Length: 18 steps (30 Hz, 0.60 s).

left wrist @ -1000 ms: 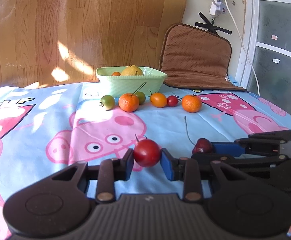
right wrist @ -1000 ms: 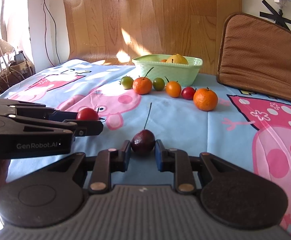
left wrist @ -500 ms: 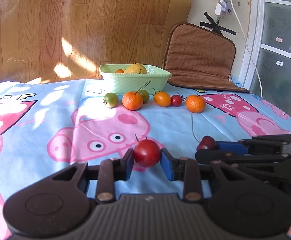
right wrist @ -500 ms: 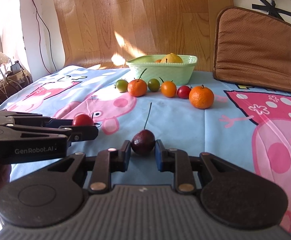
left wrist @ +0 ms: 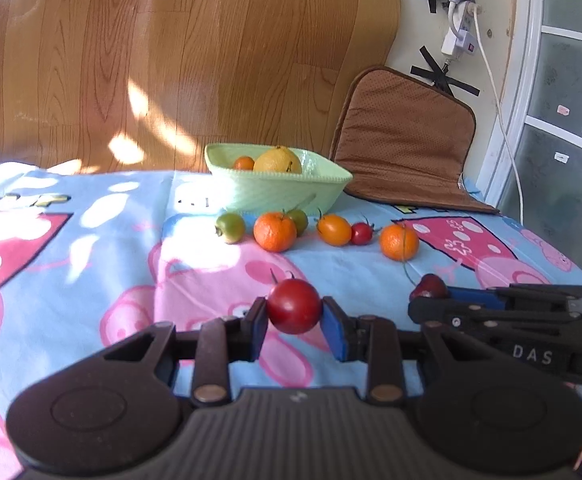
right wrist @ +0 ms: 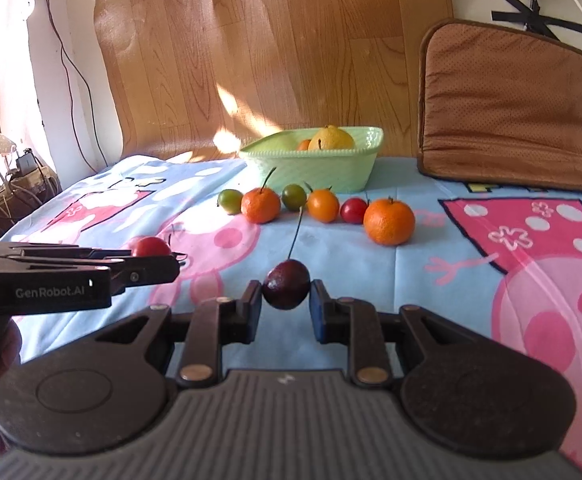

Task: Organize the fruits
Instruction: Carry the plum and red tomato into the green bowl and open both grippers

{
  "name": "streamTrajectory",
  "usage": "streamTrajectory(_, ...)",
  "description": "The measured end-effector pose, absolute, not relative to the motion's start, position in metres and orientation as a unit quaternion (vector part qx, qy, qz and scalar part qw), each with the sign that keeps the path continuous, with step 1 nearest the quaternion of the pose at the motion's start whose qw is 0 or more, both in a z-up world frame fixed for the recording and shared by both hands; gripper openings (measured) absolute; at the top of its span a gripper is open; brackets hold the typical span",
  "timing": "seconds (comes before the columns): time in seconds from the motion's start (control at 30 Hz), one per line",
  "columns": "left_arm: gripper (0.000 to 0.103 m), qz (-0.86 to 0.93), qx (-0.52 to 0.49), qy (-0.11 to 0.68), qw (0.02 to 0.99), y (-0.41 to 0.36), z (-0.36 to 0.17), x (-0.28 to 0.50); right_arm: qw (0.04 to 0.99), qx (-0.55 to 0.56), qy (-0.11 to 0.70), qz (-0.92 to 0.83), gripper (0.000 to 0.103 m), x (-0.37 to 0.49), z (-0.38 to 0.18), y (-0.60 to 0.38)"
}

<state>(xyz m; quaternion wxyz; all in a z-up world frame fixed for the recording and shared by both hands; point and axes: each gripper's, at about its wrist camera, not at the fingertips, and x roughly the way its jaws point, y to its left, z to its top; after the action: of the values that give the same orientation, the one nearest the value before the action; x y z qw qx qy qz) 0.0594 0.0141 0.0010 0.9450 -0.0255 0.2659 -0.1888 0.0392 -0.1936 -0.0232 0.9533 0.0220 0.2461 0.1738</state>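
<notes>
From the left wrist camera, the left gripper (left wrist: 294,320) is pinching a red tomato (left wrist: 294,306) between its blue pads, held above the cartoon-pig cloth (left wrist: 91,264). At about three o'clock from it the right gripper (left wrist: 431,300) comes in sideways with a dark cherry (left wrist: 429,286) at its tip. Up at twelve o'clock sits the green bowl (left wrist: 275,192) with a yellow fruit (left wrist: 277,160) inside, and a row of small fruits lies just in front of it.

From the right wrist camera, the right gripper (right wrist: 286,304) pinches the dark cherry (right wrist: 286,290), its stem pointing up. At nine o'clock the left gripper (right wrist: 159,264) holds the red tomato (right wrist: 151,246). The green bowl (right wrist: 315,170) stands at twelve o'clock, with an orange (right wrist: 389,221) at about one o'clock, near the row's right end.
</notes>
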Motion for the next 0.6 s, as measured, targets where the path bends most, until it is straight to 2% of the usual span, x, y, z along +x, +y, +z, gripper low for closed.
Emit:
streamTrajectory(0.2, 0.029, -0.203, 0.011, 0.219, 0.954, 0.000, 0.035, 0.123, 0.960, 0.031, 0.212, 0.183, 0.028, 0.099, 0.010, -0.203)
streamTrajectory(0.37, 0.029, -0.192, 0.018, 0.239, 0.952, -0.018, 0.037, 0.203, 0.957, 0.043, 0.217, 0.189, 0.028, 0.173, 0.022, -0.199)
streamTrajectory(0.6, 0.029, -0.176, 0.021, 0.286, 0.942, -0.030, 0.014, 0.278, 0.944, 0.036, 0.268, 0.188, 0.029, 0.249, -0.001, -0.188)
